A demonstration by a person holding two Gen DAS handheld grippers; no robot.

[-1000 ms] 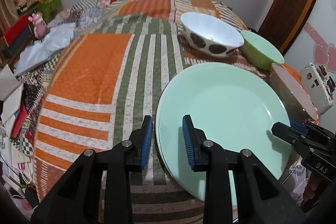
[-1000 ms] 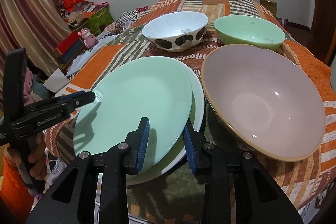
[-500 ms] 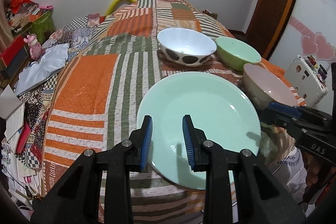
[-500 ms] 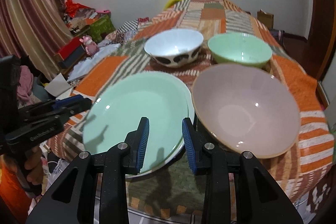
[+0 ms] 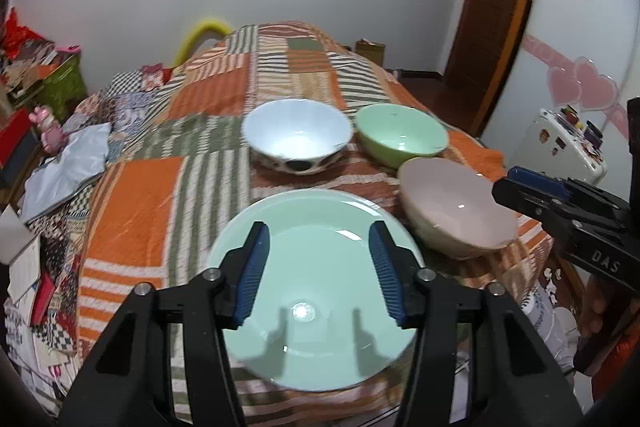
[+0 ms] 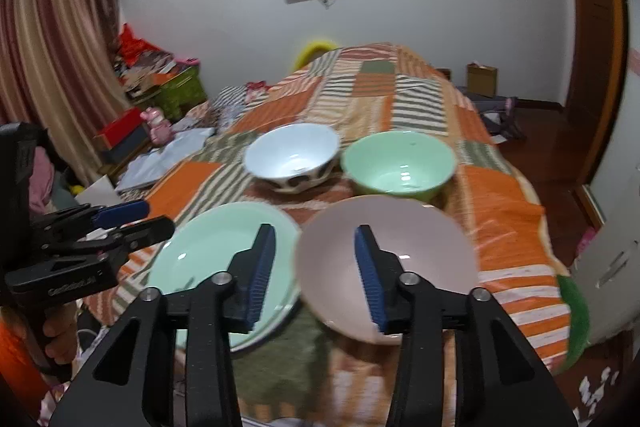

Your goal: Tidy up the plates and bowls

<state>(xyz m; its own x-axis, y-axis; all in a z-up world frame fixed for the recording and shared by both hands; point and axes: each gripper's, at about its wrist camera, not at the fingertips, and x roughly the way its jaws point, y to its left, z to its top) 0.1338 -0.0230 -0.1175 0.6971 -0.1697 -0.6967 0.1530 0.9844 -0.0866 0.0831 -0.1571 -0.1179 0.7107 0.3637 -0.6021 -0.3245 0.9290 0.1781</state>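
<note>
Left gripper (image 5: 318, 269) and right gripper (image 6: 316, 273) both empty, jaws just opened, hovering over stacked plates (image 5: 320, 291). Plates look sorted; next, likely nest the pink bowl (image 6: 386, 259), green bowl (image 6: 398, 167), white bowl (image 6: 292, 155).

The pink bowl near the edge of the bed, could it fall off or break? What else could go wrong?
Maybe. The pink bowl sits close to the quilt's near edge on soft, uneven bedding, so a nudge could tip it off. It also looks to be touching the green plate and close to the green bowl, so lifting one could knock another. Both grippers, left and right, have just been opening and hold nothing; a hurried grab on a smooth rim could slip.
</note>
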